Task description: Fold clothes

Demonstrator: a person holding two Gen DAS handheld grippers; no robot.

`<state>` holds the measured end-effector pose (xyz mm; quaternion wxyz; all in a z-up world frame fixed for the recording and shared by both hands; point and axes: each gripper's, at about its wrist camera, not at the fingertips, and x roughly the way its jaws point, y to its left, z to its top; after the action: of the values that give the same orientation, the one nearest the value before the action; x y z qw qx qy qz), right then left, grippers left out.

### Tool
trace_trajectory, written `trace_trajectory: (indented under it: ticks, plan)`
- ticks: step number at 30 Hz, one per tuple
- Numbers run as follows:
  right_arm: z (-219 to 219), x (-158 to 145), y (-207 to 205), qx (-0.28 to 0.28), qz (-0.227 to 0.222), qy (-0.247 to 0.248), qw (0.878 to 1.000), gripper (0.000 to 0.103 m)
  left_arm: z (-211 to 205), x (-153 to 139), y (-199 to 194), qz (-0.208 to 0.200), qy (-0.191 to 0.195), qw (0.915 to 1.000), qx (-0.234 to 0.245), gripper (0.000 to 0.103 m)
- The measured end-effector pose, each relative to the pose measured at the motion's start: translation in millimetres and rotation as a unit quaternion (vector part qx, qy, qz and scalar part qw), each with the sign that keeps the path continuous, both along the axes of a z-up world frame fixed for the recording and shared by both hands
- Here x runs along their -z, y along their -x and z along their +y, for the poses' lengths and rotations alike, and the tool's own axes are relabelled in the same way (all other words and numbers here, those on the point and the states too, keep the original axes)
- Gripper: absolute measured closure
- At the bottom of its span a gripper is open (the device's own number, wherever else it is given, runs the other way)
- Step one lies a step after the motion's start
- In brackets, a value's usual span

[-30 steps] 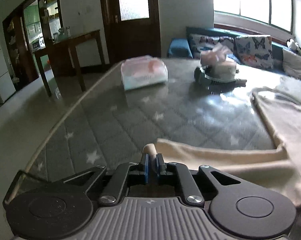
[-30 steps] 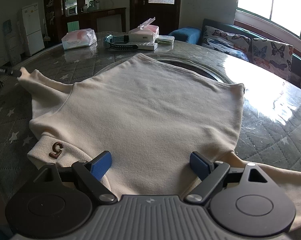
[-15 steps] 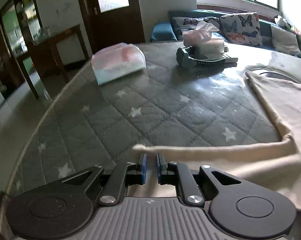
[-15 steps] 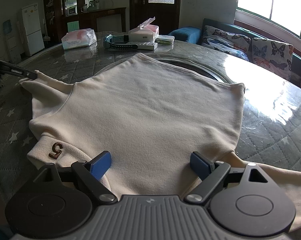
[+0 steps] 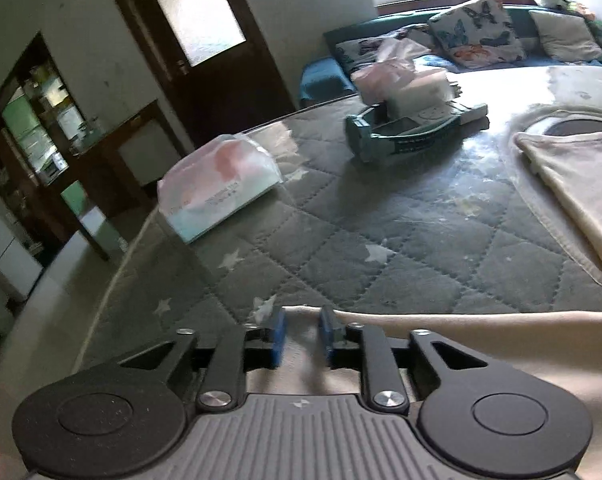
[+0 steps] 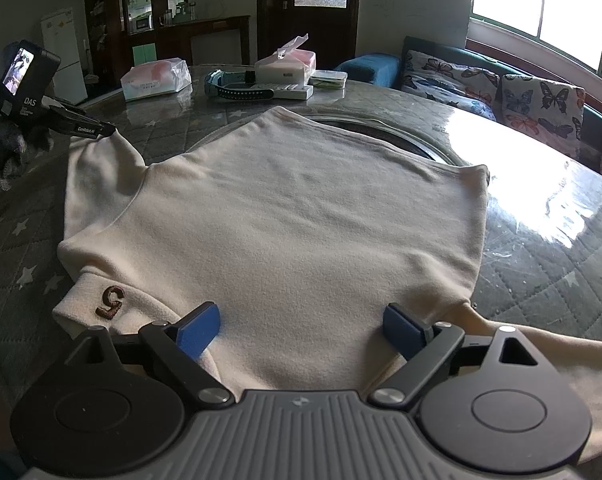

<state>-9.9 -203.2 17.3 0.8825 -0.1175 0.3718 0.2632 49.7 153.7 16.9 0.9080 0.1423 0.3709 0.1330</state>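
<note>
A cream sweater (image 6: 301, 216) lies flat on the glass-topped table (image 6: 541, 248), collar toward me with a brown "5" patch (image 6: 109, 297). My right gripper (image 6: 301, 324) is open and hovers over the collar edge, holding nothing. My left gripper (image 5: 303, 330) sits at the end of the left sleeve (image 5: 461, 344); its blue pads stand slightly apart with the sleeve cloth lying between them. In the right wrist view the left gripper (image 6: 109, 130) shows at the sleeve tip (image 6: 101, 160), at the far left.
A tissue pack (image 5: 221, 184) lies near the table's left edge. A dark teal tray (image 5: 405, 136) with a tissue box (image 6: 285, 66) stands at the far side. A sofa with butterfly cushions (image 6: 521, 96) runs under the windows.
My left gripper's pads have parted from shut to slightly open, and it has moved inward over the sleeve end. The sleeve tip has shifted toward the sweater body. The right gripper has not moved.
</note>
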Motion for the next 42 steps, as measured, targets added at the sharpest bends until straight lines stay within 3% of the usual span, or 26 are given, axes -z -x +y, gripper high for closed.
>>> trace_trajectory:
  ticks: [4,9,13,22,32,37,42]
  plan:
    - [0,0,0,-0.001,0.0,0.001,1.0,0.011,-9,-14,12,-0.012,0.03,0.9994,-0.01,0.073]
    - [2,0,0,0.002,-0.001,0.002,1.0,0.01,-47,-30,40,-0.026,0.121,0.9913,0.046,0.073]
    - [3,1,0,0.004,-0.002,0.002,1.0,0.01,-62,-25,42,-0.023,0.137,0.9886,0.057,0.074]
    - [3,1,0,0.006,-0.004,0.002,1.0,0.009,-94,-13,46,-0.017,0.175,0.981,0.082,0.086]
    - [3,1,0,0.006,-0.005,0.0,1.0,0.009,-111,-15,42,-0.021,0.226,0.9695,0.093,0.084]
    - [3,1,0,0.006,-0.005,0.001,1.0,0.009,-120,-8,27,-0.005,0.198,0.9767,0.082,0.084]
    - [3,1,1,0.006,-0.005,0.001,1.0,0.009,-114,-7,30,-0.009,0.205,0.9761,0.073,0.083]
